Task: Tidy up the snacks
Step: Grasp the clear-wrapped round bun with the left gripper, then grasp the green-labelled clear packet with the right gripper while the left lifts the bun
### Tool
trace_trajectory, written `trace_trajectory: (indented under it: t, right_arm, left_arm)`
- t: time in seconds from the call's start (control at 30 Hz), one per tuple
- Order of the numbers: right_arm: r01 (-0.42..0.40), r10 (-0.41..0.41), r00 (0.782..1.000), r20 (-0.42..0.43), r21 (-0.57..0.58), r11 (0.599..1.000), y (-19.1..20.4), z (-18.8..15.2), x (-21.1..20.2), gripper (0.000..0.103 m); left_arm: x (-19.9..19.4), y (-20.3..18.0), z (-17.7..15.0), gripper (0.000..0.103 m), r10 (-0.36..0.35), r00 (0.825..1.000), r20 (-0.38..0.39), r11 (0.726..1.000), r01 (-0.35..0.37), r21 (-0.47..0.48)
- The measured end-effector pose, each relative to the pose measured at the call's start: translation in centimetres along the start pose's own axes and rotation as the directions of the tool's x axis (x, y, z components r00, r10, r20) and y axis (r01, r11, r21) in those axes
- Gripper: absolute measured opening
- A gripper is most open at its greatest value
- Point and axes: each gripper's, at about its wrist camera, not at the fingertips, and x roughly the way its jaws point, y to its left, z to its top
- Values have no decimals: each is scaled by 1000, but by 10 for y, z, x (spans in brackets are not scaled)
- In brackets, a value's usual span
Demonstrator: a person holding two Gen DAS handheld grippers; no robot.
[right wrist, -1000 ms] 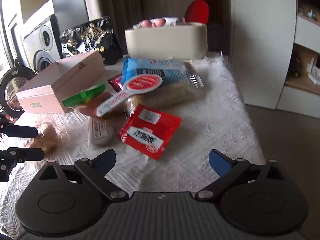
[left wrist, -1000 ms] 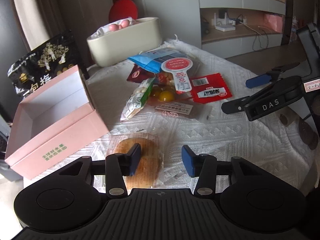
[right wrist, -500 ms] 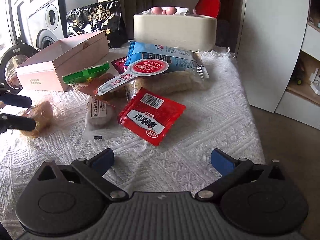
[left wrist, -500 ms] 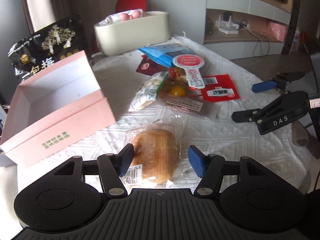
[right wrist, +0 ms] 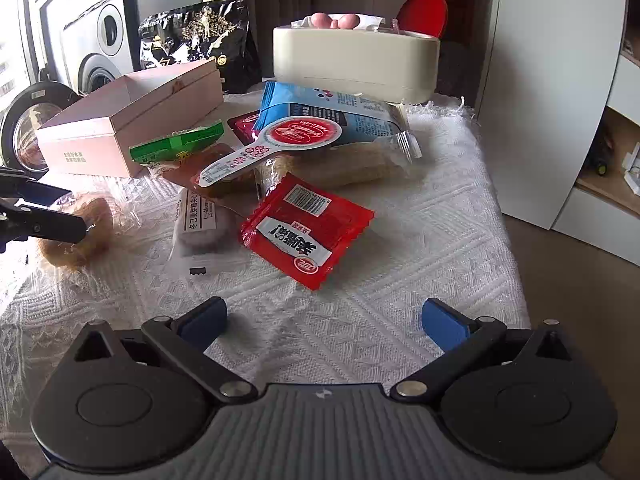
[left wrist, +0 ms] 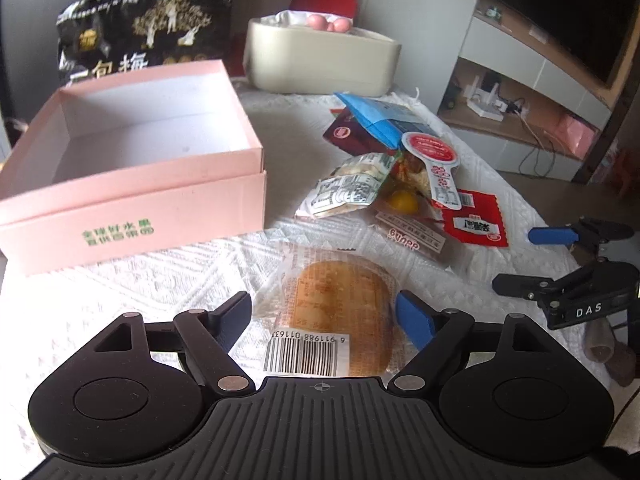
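Observation:
A wrapped bread bun point(left wrist: 340, 312) lies on the white cloth between the fingers of my open left gripper point(left wrist: 326, 320); the pads stand either side of it, not squeezing. It also shows in the right wrist view point(right wrist: 80, 228). An open, empty pink box point(left wrist: 132, 168) stands left of it. A pile of snacks lies mid-table: a red packet point(right wrist: 308, 228), a blue bag point(right wrist: 328, 116), a green packet point(right wrist: 180, 146). My right gripper point(right wrist: 324, 320) is open and empty over bare cloth in front of the red packet.
A cream tissue box point(left wrist: 320, 60) and a black snack bag point(left wrist: 144, 36) stand at the table's back. The table's right edge point(right wrist: 504, 216) drops to the floor. A washing machine point(right wrist: 96, 44) stands beyond the left side.
My left gripper has moved forward and lower so the bun now sits between its fingers, and the fingers have opened wider. My right gripper has moved slightly closer to the red packet.

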Motion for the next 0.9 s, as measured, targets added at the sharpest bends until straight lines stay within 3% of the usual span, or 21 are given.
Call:
trace_trajectory:
  t: [0.1, 0.13, 0.3, 0.4, 0.5, 0.6, 0.73, 0.9]
  right_arm:
    - [7, -7, 1000, -21, -3, 1000, 2, 6, -2, 102]
    - [17, -17, 1000, 0, 3, 1000, 5, 9, -5, 97]
    - [0, 11, 980, 199, -55, 998, 35, 37, -30, 96]
    - [-25, 54, 975, 215, -135, 990, 59, 65, -17, 96]
    - [-64, 96, 980, 173, -183, 981, 81, 95, 16, 96]
    - [-108, 123, 987, 101, -142, 984, 90, 118, 48, 89]
    - [-169, 166, 985, -40, -75, 983, 92, 121, 74, 67]
    - [-227, 218, 974, -66, -175, 958, 108, 94, 46, 68]
  left_arm:
    - [-4, 2, -2, 77, -29, 999, 29, 999, 30, -25]
    - [-6, 2, -4, 67, -43, 998, 39, 999, 44, -23]
    - [-23, 6, -11, 53, -52, 996, 66, 998, 54, -32]
    - [-36, 15, -18, 47, -41, 995, 89, 996, 48, -76]
    - [-49, 30, -27, 47, -39, 994, 105, 987, 55, -151]
    - [-60, 42, -37, 47, -41, 993, 113, 980, 62, -190]
    - [-68, 43, -46, 46, -8, 995, 99, 988, 22, -150]
    - [-61, 28, -47, 51, 10, 994, 105, 1000, -7, -29]
